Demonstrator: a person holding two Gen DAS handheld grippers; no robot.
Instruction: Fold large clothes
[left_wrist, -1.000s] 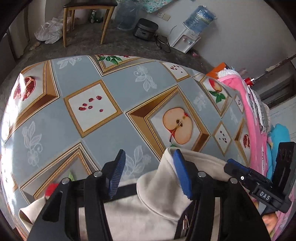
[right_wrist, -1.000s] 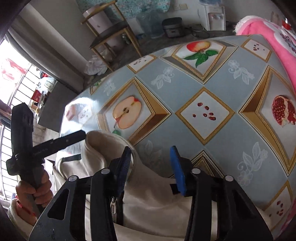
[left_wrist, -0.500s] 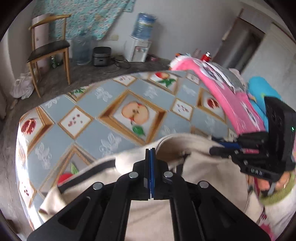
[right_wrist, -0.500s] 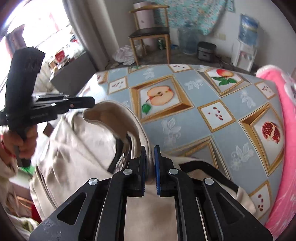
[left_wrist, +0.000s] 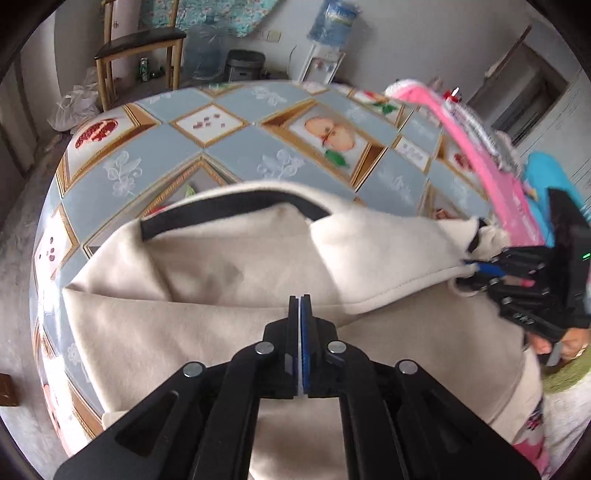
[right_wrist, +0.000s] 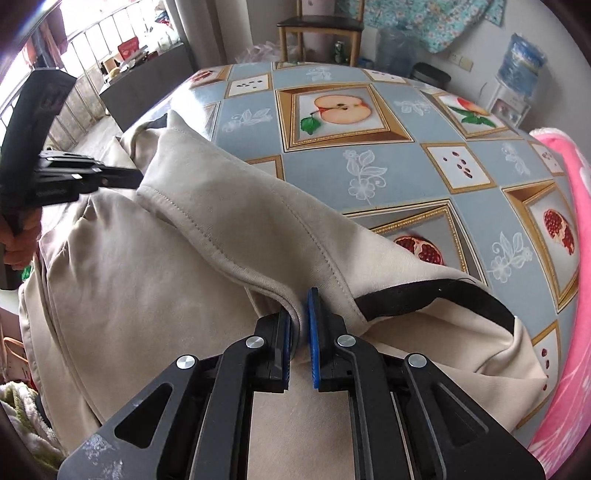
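A large cream garment (left_wrist: 221, 266) with black trim (left_wrist: 236, 206) lies over the near part of the fruit-patterned table (left_wrist: 240, 147). My left gripper (left_wrist: 300, 301) is shut, a thin sliver of the cream cloth showing between its blue pads. In the right wrist view the left gripper (right_wrist: 135, 177) pinches a corner of a folded flap of the garment (right_wrist: 129, 288). My right gripper (right_wrist: 298, 314) is shut on the flap's stitched edge, near the black trim (right_wrist: 424, 295). The left wrist view shows the right gripper (left_wrist: 467, 264) holding the far end, the edge stretched between both grippers.
A pink blanket (right_wrist: 576, 192) lies along the table's right side, also in the left wrist view (left_wrist: 480, 158). Beyond the table stand a wooden chair (right_wrist: 317, 26) and a water dispenser (left_wrist: 325, 62). A hand (right_wrist: 18, 247) holds the left gripper.
Both grippers went from open to shut on the cream garment's edge. They then moved apart, drawing the flap out between them, and both wrists rolled.
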